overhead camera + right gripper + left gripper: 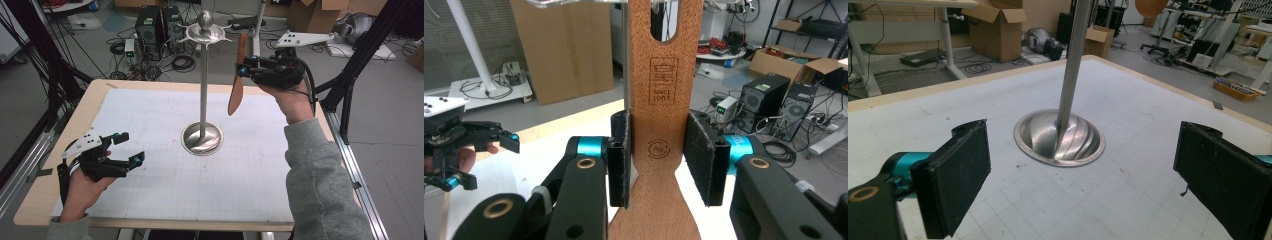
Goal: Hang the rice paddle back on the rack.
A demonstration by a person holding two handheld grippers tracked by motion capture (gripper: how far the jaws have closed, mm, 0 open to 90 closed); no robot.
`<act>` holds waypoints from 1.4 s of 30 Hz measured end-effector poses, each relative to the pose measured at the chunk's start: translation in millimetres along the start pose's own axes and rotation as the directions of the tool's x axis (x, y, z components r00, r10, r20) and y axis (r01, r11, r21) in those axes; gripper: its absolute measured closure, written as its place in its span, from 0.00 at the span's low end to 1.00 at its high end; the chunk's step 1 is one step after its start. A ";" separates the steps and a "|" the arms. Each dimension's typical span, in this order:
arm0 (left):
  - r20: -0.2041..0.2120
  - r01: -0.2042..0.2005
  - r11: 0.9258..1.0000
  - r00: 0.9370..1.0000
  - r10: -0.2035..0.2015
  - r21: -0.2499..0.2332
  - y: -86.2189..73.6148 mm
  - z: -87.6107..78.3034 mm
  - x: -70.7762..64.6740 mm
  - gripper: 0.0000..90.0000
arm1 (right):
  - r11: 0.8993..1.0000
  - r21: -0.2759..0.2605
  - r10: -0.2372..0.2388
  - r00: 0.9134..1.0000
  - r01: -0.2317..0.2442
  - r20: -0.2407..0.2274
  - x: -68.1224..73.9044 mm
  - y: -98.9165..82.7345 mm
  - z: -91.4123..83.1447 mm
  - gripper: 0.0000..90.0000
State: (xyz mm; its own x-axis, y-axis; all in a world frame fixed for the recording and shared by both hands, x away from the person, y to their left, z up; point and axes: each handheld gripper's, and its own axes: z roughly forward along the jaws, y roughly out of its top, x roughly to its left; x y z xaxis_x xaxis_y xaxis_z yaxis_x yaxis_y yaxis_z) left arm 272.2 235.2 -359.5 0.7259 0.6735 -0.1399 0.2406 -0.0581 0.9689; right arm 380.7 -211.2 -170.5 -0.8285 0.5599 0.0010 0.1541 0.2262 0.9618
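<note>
A tall metal stand (203,90) with a round base (1059,137) and a hooked crown (205,31) rises from the middle of the white mat. My right gripper (245,65) hovers high at the stand's right, shut on a wooden spatula (236,95) that hangs upright, blade down. In the right gripper view the pads (619,155) press both edges of the spatula (661,100) at its handle, and its slotted hole sits just under the crown. My left gripper (131,148) rests low at the mat's left, open, and holds nothing (1083,175).
The mat covers a wooden table (95,92). Black frame struts (350,80) stand by the table's right and left edges. Computer towers (150,25), cables and cardboard boxes (310,12) lie on the floor beyond the far edge.
</note>
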 end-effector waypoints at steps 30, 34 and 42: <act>-0.016 0.004 1.000 1.000 -0.004 -0.006 -1.2 -7.6 2.8 0.09 | 1.000 0.009 -0.002 1.000 0.003 -0.006 0.0 3.1 22.0 0.72; -0.019 0.006 1.000 1.000 -0.006 -0.006 -1.4 -8.7 3.0 0.09 | 1.000 0.011 0.000 1.000 0.000 -0.009 -0.5 2.6 24.3 0.72; -0.021 0.003 1.000 1.000 -0.003 -0.007 -1.3 -9.7 3.2 0.09 | 1.000 0.020 0.004 1.000 -0.004 -0.013 -0.9 0.0 28.2 0.72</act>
State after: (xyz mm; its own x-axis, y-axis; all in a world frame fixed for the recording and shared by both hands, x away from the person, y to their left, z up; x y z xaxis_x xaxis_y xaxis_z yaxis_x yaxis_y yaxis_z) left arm 268.0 244.6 -359.2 0.7114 0.6890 -0.1389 0.2383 -0.0505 0.9699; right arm 396.7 -189.3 -178.1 -0.8350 0.5502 0.0085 0.1677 0.2398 0.9562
